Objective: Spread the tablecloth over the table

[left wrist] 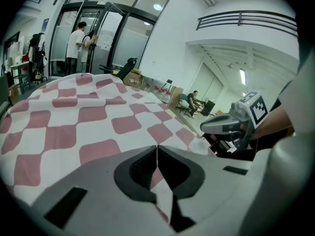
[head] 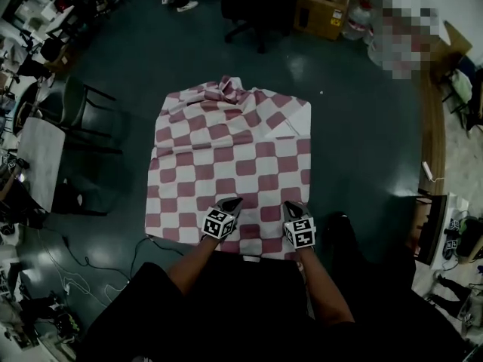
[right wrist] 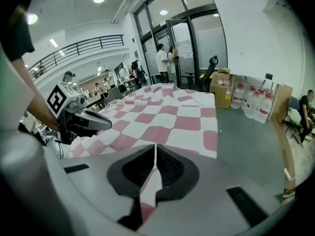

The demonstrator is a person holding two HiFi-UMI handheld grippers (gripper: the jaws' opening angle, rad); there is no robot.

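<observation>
Fingers (left wrist: 138, 170) of left gripper (head: 232, 201) and right gripper (head: 291, 205) pinching tablecloth (head: 226, 149) edge, cloth spread ahead, far end seemingly rumpled

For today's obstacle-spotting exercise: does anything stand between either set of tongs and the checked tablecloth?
Nothing visible does. The left tongs and right tongs are each shut on the near edge of the tablecloth, with cloth pinched between their jaws. Nothing lies on the cloth; its far end is bunched.

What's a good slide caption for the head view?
Overhead: the left hand-held gripper and right hand-held gripper pinch the near edge of the checked tablecloth; its far edge is bunched.
</observation>
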